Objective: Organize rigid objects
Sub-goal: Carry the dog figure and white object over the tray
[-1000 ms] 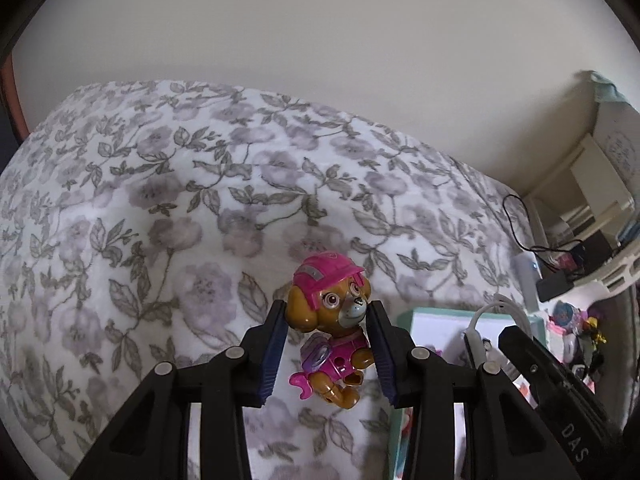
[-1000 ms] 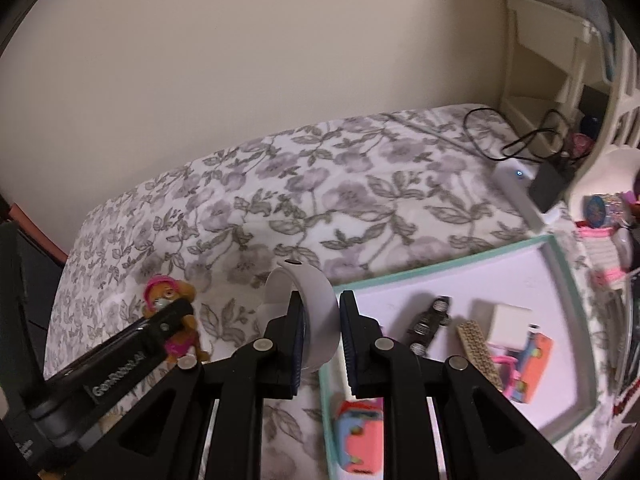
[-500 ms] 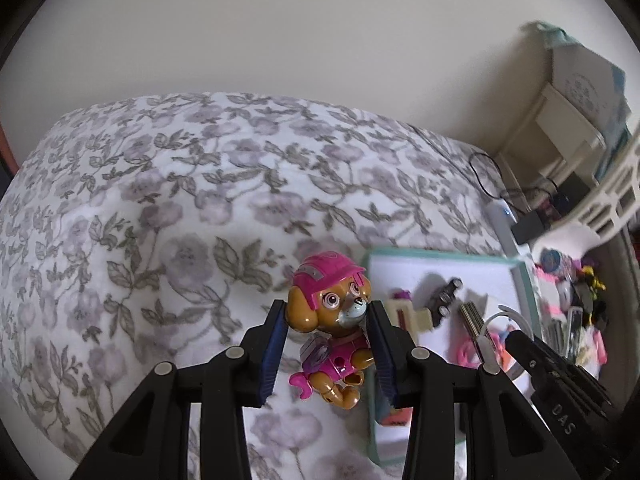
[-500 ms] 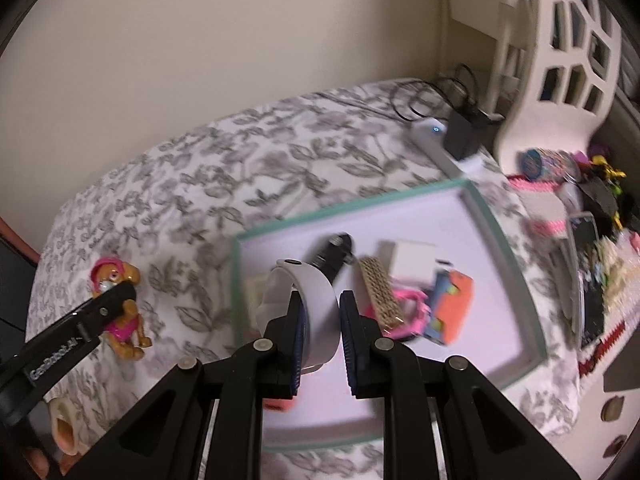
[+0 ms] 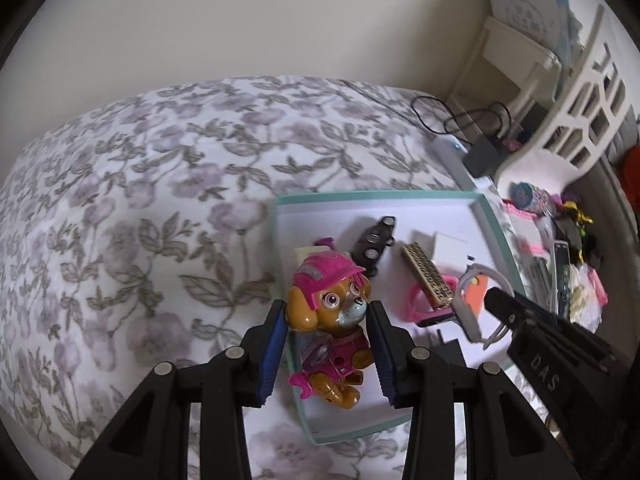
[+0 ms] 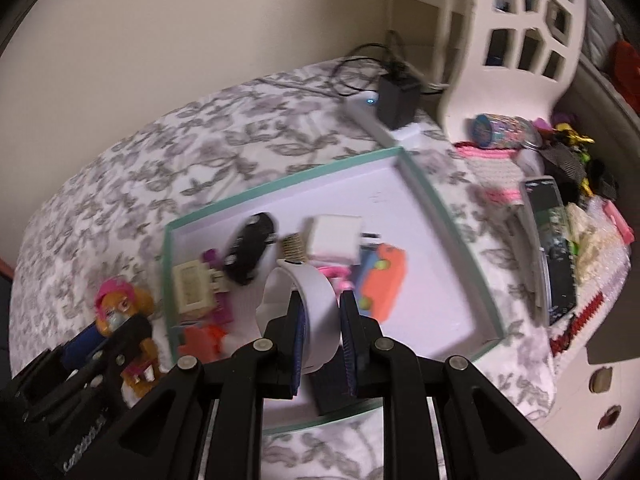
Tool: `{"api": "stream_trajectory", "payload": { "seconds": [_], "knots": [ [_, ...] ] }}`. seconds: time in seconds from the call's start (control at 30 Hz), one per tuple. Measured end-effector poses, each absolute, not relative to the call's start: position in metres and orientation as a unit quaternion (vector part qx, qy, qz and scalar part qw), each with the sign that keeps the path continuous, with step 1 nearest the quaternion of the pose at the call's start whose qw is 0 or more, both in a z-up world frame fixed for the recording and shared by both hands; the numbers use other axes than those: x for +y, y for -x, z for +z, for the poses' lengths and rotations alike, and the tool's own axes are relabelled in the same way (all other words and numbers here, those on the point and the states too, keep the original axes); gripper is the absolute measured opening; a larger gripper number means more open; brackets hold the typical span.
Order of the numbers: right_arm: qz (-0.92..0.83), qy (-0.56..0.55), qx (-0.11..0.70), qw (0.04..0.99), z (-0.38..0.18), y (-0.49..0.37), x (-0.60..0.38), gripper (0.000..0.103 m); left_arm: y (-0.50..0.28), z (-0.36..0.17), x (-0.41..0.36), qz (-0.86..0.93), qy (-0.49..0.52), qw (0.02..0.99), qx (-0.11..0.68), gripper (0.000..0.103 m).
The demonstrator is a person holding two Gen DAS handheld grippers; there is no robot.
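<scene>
Left gripper (image 5: 327, 350) clamps the pup figure (image 5: 330, 320); right gripper (image 6: 320, 322) narrowly pinches the white ring (image 6: 310, 300) above the tray (image 6: 436, 200).

A bedroom in a home, plainly a child's. Floral bedsheet (image 5: 152, 184) spread under a plain cream wall (image 5: 240, 20); mint-rimmed tray (image 5: 502, 224) of small toys lying on the sheet. Just beyond the tray, a power strip (image 6: 372, 114) with charger and cable (light on). Right of the tray, white lattice furniture (image 6: 520, 32) and trinket clutter.
</scene>
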State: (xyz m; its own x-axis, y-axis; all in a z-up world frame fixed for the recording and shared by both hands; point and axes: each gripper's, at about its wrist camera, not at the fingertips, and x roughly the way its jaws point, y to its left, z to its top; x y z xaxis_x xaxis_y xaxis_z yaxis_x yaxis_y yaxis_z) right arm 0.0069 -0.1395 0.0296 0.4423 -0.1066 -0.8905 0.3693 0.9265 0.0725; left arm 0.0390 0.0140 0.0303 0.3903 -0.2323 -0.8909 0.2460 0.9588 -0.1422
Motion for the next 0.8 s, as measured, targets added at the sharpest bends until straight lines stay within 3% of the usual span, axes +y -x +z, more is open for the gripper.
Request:
{"api": "stream_trajectory", "payload": {
  "seconds": [0.8],
  "knots": [
    [-0.192, -0.126, 0.553, 0.801, -0.004, -0.008, -0.176, 0.019, -0.034, -0.01, -0.035, -0.169, -0.051, 0.801, 0.572, 0.044]
  ]
}}
